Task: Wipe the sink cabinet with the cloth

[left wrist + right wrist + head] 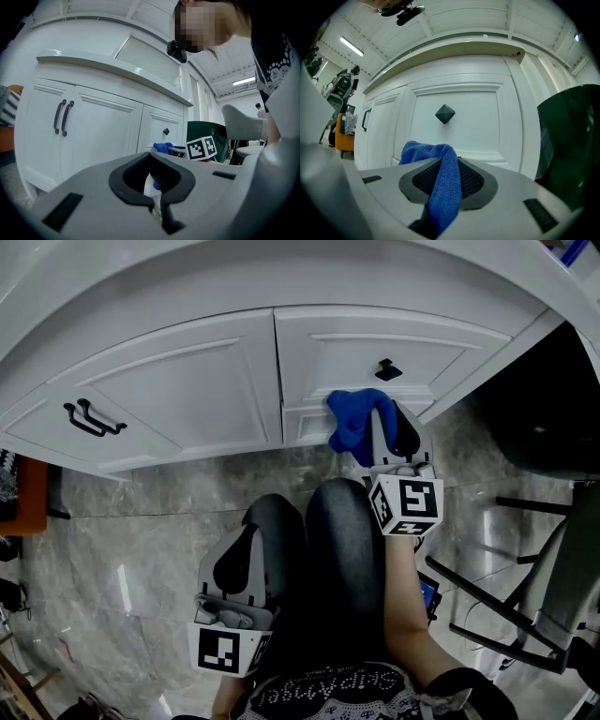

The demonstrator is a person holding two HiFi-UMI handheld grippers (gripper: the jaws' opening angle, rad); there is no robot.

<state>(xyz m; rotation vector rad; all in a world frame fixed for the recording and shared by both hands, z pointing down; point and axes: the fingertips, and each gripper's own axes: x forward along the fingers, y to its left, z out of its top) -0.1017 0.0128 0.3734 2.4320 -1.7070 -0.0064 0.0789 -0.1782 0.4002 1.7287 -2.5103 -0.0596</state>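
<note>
The white sink cabinet [197,390] fills the top of the head view, with a curved counter above its doors. A blue cloth [354,418] is bunched against the lower edge of the right door, below a black diamond knob [388,369]. My right gripper [382,427] is shut on the cloth [440,187], which drapes between the jaws and toward the door [459,126]. My left gripper [246,563] hangs low over the floor beside the person's knee, jaws shut with nothing in them [154,199].
Two black bar handles [94,418] sit on the left doors. The person's dark-clad legs [328,568] lie between the grippers. A chair frame [525,596] stands at the right on the grey marble floor [141,521]. An orange object [19,498] is at the far left.
</note>
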